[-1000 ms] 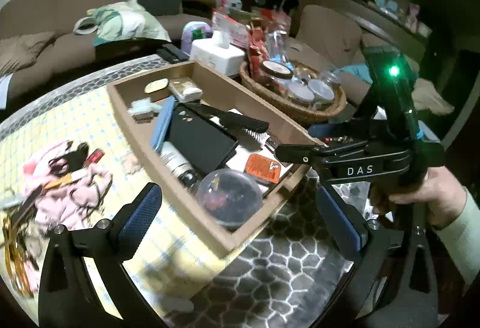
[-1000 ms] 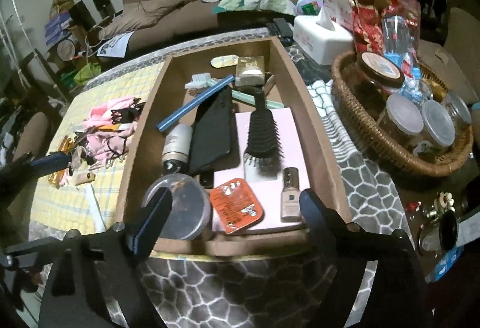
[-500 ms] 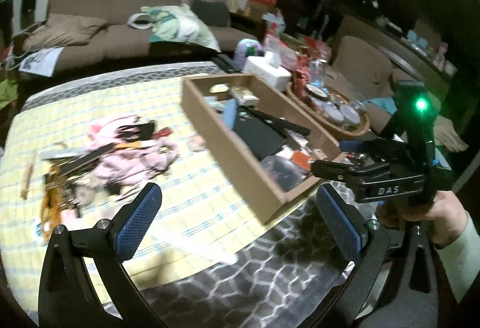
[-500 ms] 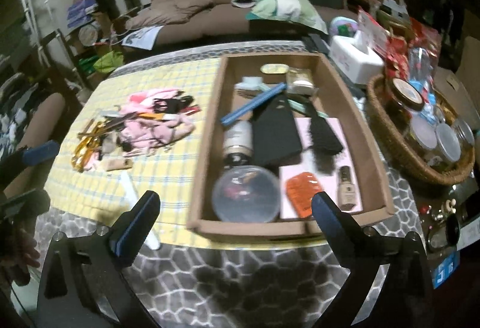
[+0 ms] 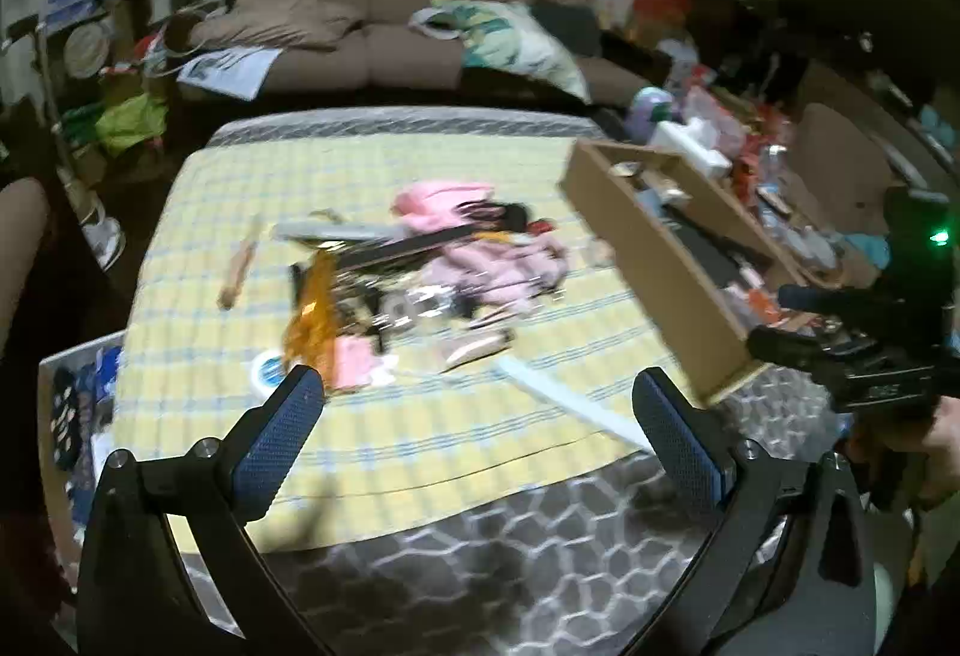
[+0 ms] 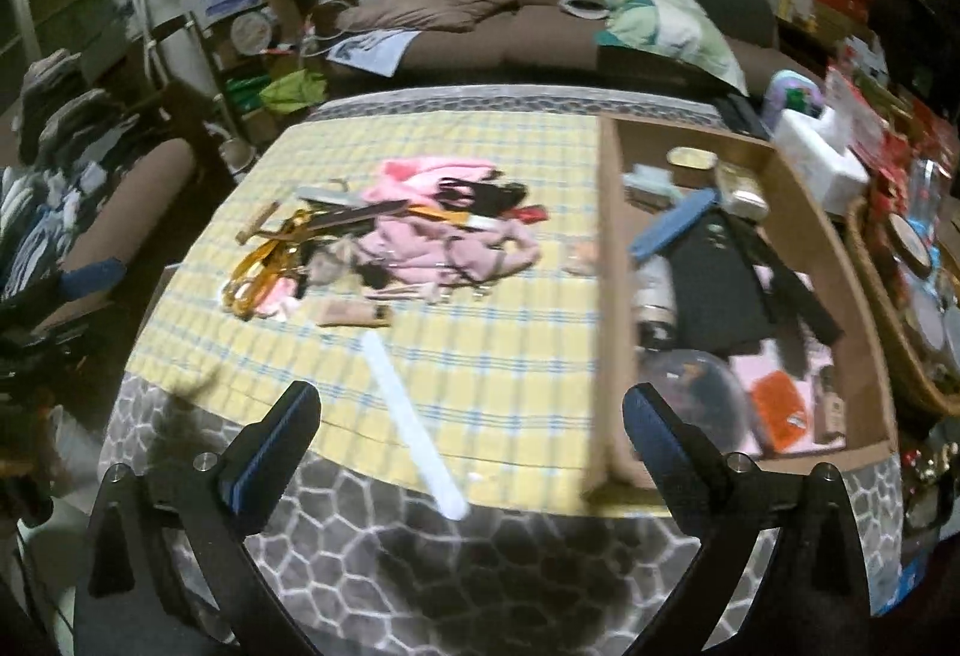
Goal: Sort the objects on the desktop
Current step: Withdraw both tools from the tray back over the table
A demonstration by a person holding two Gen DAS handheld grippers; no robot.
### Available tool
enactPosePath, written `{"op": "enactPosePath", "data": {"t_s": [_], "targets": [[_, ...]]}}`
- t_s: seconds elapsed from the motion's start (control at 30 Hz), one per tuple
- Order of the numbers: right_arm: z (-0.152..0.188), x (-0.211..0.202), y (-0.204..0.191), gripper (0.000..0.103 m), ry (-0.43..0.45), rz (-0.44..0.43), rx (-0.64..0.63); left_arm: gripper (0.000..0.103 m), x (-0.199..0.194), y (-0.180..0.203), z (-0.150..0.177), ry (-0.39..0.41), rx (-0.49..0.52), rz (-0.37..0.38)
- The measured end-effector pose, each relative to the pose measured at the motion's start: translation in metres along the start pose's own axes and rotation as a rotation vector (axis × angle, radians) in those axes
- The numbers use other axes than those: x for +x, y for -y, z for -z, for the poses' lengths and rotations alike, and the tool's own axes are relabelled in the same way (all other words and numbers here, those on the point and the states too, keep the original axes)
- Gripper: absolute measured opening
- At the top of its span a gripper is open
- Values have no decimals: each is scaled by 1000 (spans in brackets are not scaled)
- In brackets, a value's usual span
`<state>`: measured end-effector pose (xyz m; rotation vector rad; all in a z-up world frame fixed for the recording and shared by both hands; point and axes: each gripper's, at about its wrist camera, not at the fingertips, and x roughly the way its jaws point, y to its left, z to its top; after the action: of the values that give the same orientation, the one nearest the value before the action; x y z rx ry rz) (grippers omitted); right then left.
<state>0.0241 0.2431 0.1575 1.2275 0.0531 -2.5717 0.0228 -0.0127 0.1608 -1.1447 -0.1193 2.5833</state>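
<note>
Both the left tongs (image 5: 478,419) and right tongs (image 6: 471,425) hang released, empty, over the counter's (image 6: 480,566) near edge. The clutter pile (image 6: 384,242) sits mid-counter; the cardboard tray (image 6: 612,296) fills the right side. A white strip (image 6: 414,422) crosses the bare yellow cloth (image 6: 510,368) between them.

A loose pile of small things (image 6: 384,242) lies on the yellow checked cloth: a crumpled pink pouch (image 6: 444,242), amber-framed glasses (image 6: 258,272), black hair clips and a flat white strip (image 6: 414,416) lying apart nearer the edge. Beside it, a brown cardboard tray (image 6: 612,296) holds a black comb, blue stick, clear globe and orange packet.
</note>
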Motion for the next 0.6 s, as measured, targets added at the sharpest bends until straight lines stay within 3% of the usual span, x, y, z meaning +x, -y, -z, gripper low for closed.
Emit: {"op": "enactPosePath", "data": {"t_s": [0.3, 0.6], "targets": [[-5, 39, -41, 103, 2, -49, -42, 103, 25, -61, 22, -39, -106, -76], [-12, 86, -64, 103, -23, -66, -56, 103, 56, -94, 24, -73, -133, -134]]}}
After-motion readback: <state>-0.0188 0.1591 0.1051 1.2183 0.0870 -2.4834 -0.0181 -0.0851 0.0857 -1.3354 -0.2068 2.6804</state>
